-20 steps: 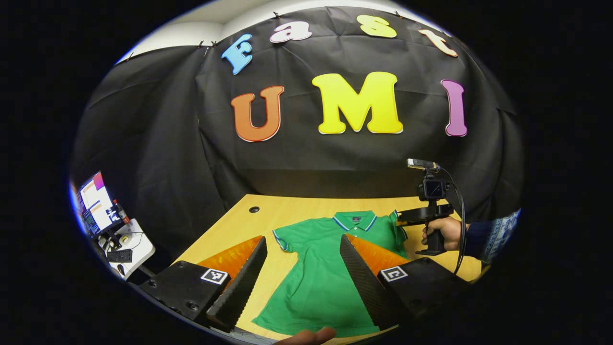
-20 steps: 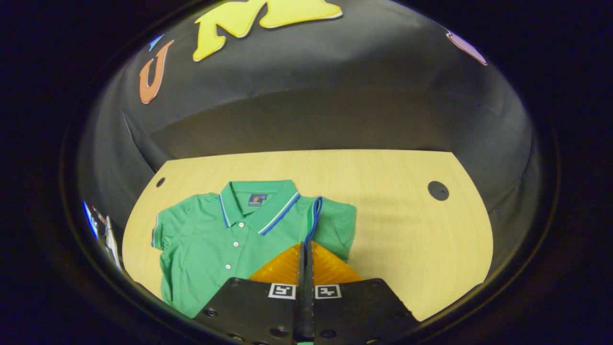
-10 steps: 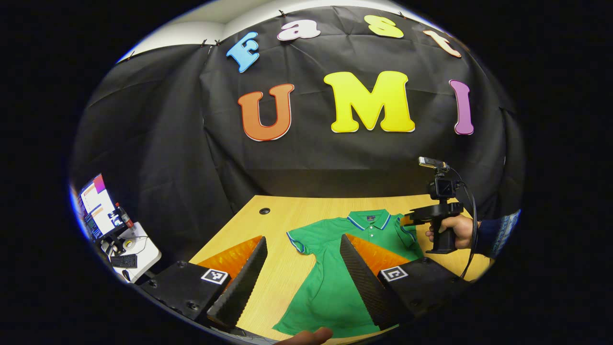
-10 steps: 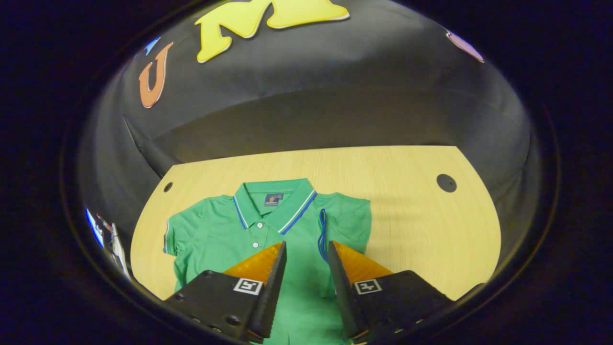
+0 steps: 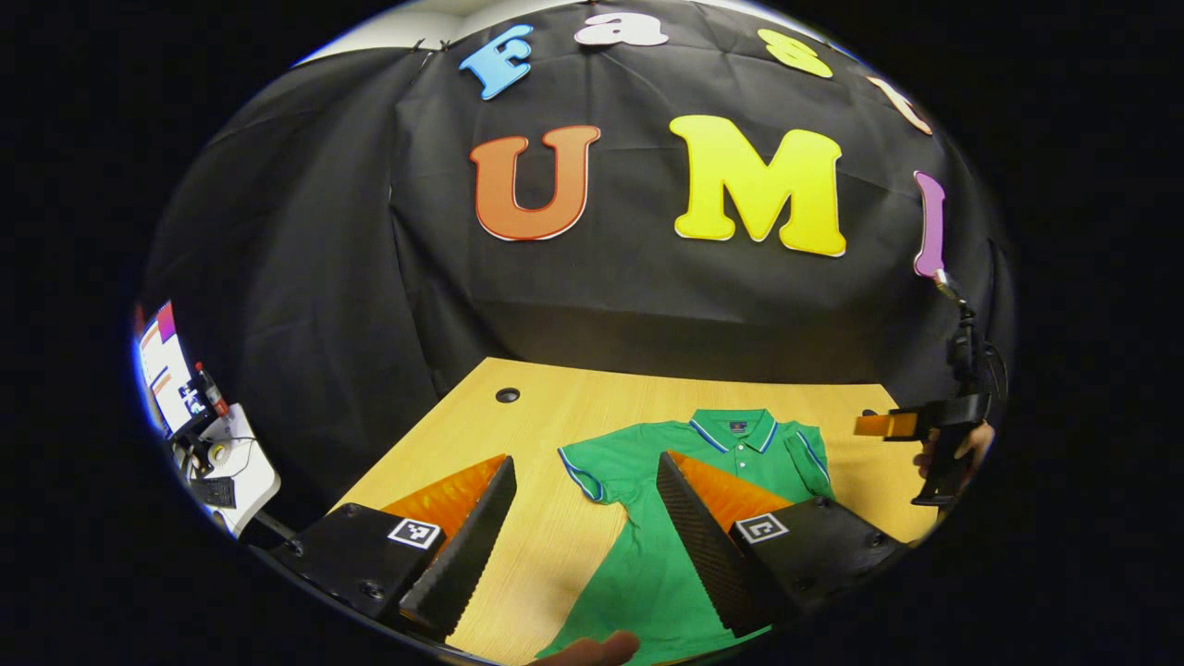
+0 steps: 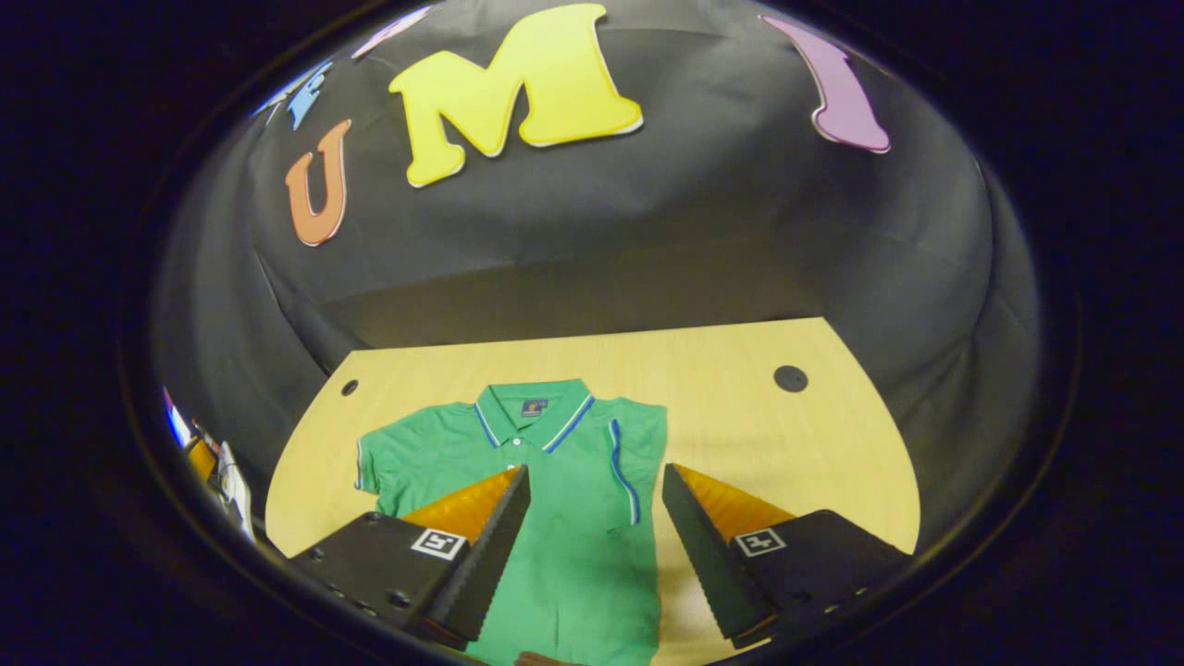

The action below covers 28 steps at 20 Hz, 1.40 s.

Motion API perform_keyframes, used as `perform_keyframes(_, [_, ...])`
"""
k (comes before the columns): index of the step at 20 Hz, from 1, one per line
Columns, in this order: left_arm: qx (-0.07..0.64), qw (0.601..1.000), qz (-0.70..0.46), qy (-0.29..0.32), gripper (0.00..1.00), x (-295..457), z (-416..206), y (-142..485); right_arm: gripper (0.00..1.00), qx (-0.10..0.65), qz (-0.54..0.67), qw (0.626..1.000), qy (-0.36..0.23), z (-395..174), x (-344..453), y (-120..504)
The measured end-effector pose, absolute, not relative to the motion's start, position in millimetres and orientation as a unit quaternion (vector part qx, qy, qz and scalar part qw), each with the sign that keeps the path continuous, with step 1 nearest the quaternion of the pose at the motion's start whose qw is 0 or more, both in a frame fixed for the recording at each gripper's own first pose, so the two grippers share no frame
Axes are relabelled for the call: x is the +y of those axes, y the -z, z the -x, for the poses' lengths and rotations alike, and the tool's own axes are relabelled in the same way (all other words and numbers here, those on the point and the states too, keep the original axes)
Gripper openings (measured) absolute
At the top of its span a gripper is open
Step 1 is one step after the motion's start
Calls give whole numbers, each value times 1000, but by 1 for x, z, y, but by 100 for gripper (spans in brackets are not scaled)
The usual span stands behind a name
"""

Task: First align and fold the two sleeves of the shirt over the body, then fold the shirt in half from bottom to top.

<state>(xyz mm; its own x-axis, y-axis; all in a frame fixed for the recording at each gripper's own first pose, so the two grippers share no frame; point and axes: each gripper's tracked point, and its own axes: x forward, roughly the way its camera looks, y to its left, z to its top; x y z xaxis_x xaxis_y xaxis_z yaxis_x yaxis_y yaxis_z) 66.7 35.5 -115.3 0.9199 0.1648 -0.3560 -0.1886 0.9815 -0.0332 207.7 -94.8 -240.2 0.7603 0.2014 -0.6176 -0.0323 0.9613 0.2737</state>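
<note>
**Shirt on table: one sleeve folded in, both grippers released**

The green polo shirt (image 6: 564,499) lies flat on the wooden table (image 6: 758,435), collar toward the booth wall, buttons facing up. In the right gripper view, the sleeve (image 6: 638,453) on the right side of the picture is folded over the body, its blue-and-white trimmed edge running down the chest. The opposite sleeve (image 6: 375,462) lies spread out sideways on the table.

The right gripper (image 6: 587,546) is above the lower body of the shirt. Its jaws stand wide apart and hold nothing; green fabric shows in the gap between them.

The left gripper (image 5: 583,536) is released as well, jaws wide apart and empty. It sits over the near table edge, with the spread sleeve (image 5: 583,467) visible between its fingers. A fingertip (image 5: 592,650) shows at the bottom edge of the left gripper view.

In the left gripper view, the right gripper also appears at the far right, held by a hand (image 5: 962,449) beside the table. A screen (image 5: 166,365) stands at the left, off the table.
</note>
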Motion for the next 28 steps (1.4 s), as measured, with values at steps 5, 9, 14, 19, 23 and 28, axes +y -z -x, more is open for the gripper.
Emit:
perform_keyframes(5, [203, 974, 42, -90, 99, 62, -104, 156, 89, 310, -110, 944, -31, -167, -135, 208])
perform_keyframes(9, [248, 964, 55, -79, 100, 74, -137, 204, 92, 295, -119, 948, -12, -131, -151, 185])
perform_keyframes(14, [351, 930, 76, -80, 100, 89, -176, 294, 94, 266, -113, 957, -8, -90, -145, 144])
perform_keyframes(19, [367, 922, 94, -82, 100, 94, -214, 310, 94, 259, -50, 965, -19, -51, -127, 127])
perform_keyframes(23, [381, 913, 123, -82, 99, 75, -237, 327, 96, 274, -40, 961, -27, -33, -103, 128])
perform_keyframes(28, [422, 892, 140, -78, 87, 62, -236, 345, 95, 277, -41, 960, -31, -15, -87, 123])
